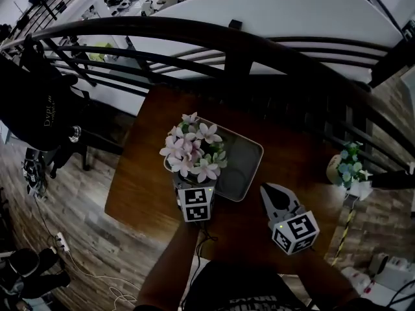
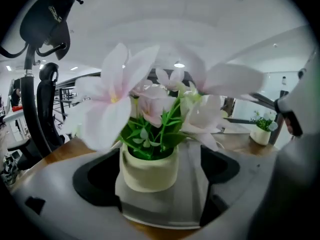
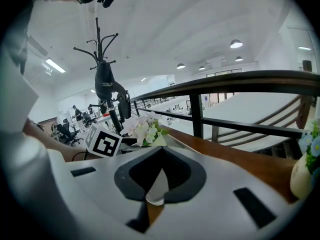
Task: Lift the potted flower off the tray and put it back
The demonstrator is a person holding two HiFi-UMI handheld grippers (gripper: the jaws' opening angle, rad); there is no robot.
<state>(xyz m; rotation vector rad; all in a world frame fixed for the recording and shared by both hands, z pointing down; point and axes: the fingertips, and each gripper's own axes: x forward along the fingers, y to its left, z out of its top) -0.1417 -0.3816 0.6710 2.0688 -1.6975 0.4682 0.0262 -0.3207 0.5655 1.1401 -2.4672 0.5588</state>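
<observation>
The potted flower (image 1: 194,151), pink-white blooms in a cream pot (image 2: 149,171), stands on the left end of the grey tray (image 1: 245,164) on a brown table. My left gripper (image 2: 160,161) is open around the pot. Its jaws stand either side with a gap to the pot's wall. In the head view only its marker cube (image 1: 196,204) shows below the blooms. My right gripper (image 1: 268,188) hovers over the table just right of the tray, shut and empty. Seen from the right gripper (image 3: 161,151), the flowers (image 3: 142,130) are ahead to the left.
A second small pot with blue-green flowers (image 1: 347,167) stands at the table's right edge. A dark curved railing (image 1: 240,44) runs along the far side of the table. A coat stand with a black bag (image 3: 107,84) is off to the left.
</observation>
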